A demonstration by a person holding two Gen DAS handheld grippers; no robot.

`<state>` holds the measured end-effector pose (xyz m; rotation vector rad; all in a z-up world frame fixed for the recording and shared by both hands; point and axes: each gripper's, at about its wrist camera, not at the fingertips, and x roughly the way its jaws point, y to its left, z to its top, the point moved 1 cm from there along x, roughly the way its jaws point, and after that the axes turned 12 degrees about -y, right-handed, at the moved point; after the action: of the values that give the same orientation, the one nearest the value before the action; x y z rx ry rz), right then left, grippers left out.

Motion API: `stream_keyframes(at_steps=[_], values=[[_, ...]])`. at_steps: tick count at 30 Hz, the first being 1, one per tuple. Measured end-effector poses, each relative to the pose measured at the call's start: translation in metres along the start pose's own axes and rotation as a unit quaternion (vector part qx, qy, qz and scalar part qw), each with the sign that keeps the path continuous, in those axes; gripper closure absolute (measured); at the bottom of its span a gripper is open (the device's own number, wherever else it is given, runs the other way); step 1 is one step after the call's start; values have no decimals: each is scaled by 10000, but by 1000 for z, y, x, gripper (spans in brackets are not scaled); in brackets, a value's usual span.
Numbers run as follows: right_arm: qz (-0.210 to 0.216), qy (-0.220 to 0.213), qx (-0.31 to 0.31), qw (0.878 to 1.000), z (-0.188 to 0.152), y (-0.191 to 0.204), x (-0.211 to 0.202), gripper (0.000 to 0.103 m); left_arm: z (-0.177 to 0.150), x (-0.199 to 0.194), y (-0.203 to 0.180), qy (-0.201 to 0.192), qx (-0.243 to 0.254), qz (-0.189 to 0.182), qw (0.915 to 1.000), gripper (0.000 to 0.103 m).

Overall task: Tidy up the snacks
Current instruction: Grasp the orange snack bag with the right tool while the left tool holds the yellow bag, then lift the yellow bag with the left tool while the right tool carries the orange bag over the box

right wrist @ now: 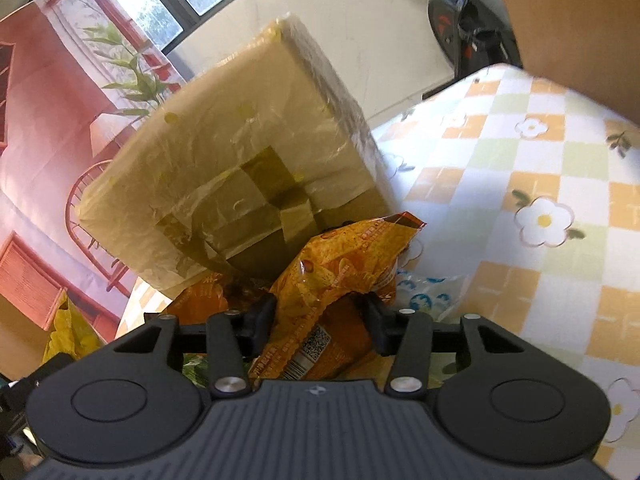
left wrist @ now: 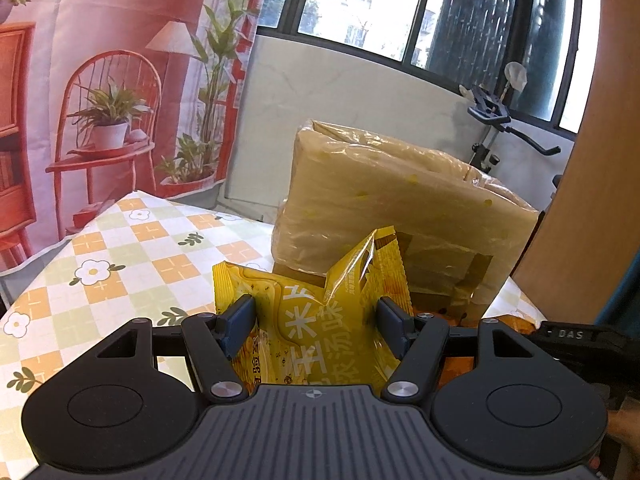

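- Left gripper [left wrist: 316,322]: pads pressed on yellow snack bag [left wrist: 308,320], held before the taped cardboard box [left wrist: 400,216].
- Right gripper [right wrist: 320,312]: apparently clamped on orange snack bag [right wrist: 340,276], at the box's foot on the checked tablecloth [right wrist: 520,184].

Yellow snack bag [left wrist: 316,320], orange snack bag [right wrist: 340,276], tan box [left wrist: 400,208], seemingly orange-green-white floral checked tablecloth [left wrist: 120,248].

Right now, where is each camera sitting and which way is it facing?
Left wrist: on the left gripper, looking along fingers closed on a yellow snack bag, toward the wrapped box.
Right wrist: on the right gripper, rolled, pads pressing an orange snack bag.
Shared: box, checked tablecloth.
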<state>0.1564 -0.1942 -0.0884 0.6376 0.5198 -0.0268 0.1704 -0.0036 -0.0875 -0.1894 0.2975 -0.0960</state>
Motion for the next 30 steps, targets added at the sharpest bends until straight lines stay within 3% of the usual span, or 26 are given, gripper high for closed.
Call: stream_keyframes(at_steps=[11, 23, 30], values=[[134, -577, -253, 9979, 14, 6, -40, 54, 6, -19, -1, -231, 65, 70, 9997, 34], [645, -1083, -683, 9897, 44, 39, -81, 54, 47, -43, -10, -816, 315, 82, 9961, 34], [900, -1298, -868, 9836, 65, 64, -91, 54, 65, -37, -13, -856, 374, -34, 9956, 34]])
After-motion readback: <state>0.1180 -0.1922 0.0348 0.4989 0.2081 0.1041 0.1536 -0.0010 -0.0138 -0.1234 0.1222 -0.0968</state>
